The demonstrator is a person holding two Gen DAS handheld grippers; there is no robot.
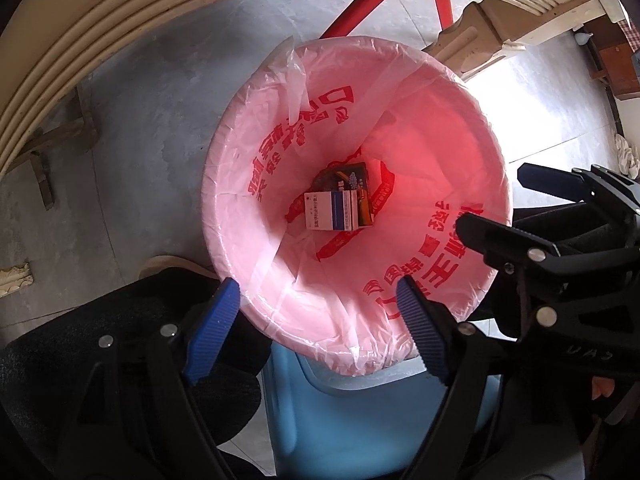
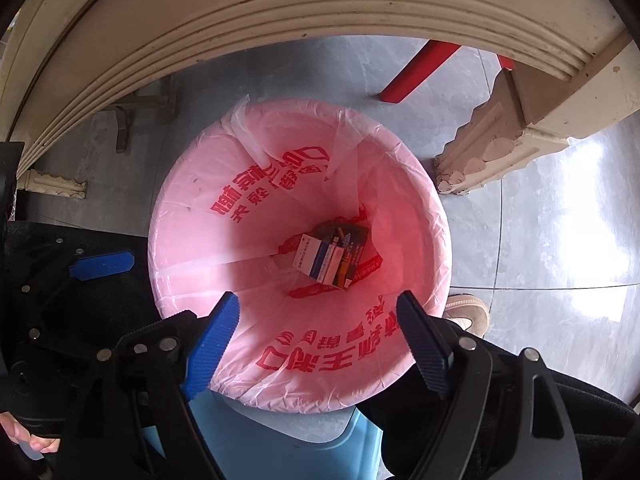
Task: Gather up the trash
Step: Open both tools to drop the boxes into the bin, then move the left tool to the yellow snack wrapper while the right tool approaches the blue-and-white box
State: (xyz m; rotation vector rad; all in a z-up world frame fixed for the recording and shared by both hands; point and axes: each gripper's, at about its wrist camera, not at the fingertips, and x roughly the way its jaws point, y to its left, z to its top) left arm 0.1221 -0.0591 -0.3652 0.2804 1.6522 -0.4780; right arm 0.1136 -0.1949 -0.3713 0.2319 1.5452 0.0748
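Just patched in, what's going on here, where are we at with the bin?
A person holds both tongs pointing down over a bin lined with a pink bag. The left tongs and right tongs are both open with nothing between them. Some trash already lies at the bottom: a white and blue box beside dark packets. The bin sits on a grey floor next to a cream table, and a blue stool is just below the tongs.

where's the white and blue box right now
The white and blue box lies at the bottom of the pink-lined bin, mid-frame in both wrist views, against a darker packet.
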